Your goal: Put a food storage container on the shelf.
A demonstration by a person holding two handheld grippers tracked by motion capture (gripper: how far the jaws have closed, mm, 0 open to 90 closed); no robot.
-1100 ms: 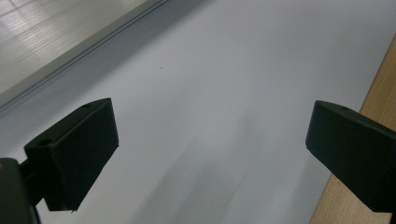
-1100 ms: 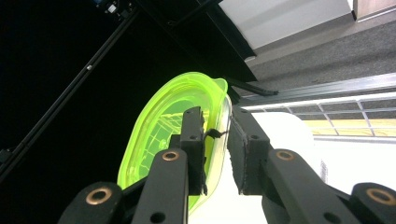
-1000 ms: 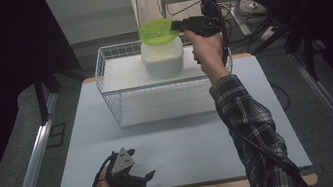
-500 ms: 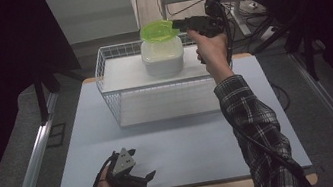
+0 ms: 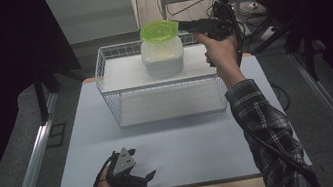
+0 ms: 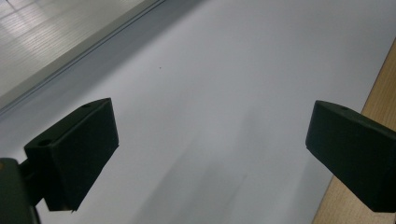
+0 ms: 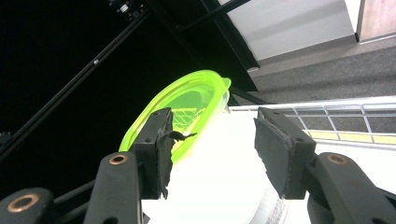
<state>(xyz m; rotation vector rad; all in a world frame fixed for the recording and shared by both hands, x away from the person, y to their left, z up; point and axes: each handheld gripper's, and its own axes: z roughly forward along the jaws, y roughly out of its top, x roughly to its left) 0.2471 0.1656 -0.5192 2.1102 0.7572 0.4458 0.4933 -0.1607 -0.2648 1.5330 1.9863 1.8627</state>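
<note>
Green lid: tilted atop white tub on wire rack, far side of desk; right tongs at its right rim, just opening, lid edge against one pad; left tongs wide, empty, well apart

Lid atop container in wire basket, mid-table, far side.

Grey carpet floor surrounds the table; dark walls behind.
</note>
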